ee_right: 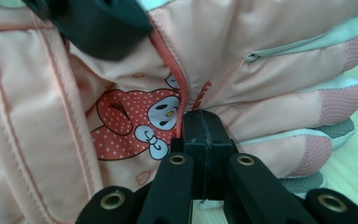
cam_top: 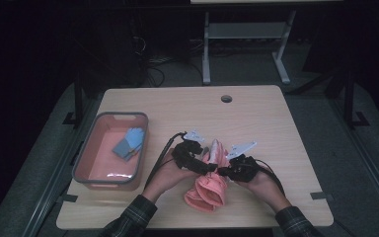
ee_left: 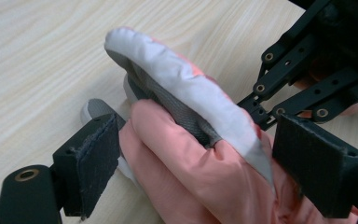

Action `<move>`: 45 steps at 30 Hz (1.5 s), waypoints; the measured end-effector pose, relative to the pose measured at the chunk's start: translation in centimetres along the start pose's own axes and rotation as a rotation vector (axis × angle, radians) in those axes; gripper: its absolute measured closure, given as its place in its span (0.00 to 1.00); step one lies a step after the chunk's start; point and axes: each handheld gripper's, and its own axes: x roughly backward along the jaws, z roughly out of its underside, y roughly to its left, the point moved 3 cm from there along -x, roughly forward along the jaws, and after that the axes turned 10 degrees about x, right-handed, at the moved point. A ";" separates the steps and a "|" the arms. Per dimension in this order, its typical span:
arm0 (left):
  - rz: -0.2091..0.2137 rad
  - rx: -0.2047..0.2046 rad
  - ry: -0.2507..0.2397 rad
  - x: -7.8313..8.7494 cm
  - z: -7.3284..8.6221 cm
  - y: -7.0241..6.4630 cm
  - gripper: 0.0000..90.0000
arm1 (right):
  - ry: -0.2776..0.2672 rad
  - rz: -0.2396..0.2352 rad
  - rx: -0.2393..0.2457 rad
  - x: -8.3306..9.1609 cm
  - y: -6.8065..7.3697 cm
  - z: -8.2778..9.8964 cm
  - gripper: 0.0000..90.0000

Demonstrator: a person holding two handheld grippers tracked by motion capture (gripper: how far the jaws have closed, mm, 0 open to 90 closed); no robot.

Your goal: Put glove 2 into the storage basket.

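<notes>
A pink padded glove with grey-white palm trim lies at the table's front middle, between my two hands. My left gripper stands open at the glove's left side. In the left gripper view the glove's pink thumb and grey edge sit between its wide-set pads. My right gripper comes in from the right. Its jaws are shut on the glove's fabric beside a cartoon print, right at a seam, with the right gripper pinching tight.
A grey-rimmed pink tub stands at the left of the table with a blue and grey pair of gloves inside. A cable hole sits near the far edge. Bare wooden tabletop stretches to the right and back.
</notes>
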 end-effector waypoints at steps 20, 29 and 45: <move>0.128 0.146 0.053 -2.6 2.9 2.7 0.14 | 0.018 0.008 0.013 -0.3 0.2 0.1 1.00; 0.128 0.181 0.086 -2.6 3.1 3.0 0.15 | 0.019 0.009 0.016 -0.3 0.2 0.1 1.00; 0.301 0.221 0.108 -3.1 3.4 3.1 0.44 | 0.013 -0.004 0.013 -0.5 0.1 0.2 1.00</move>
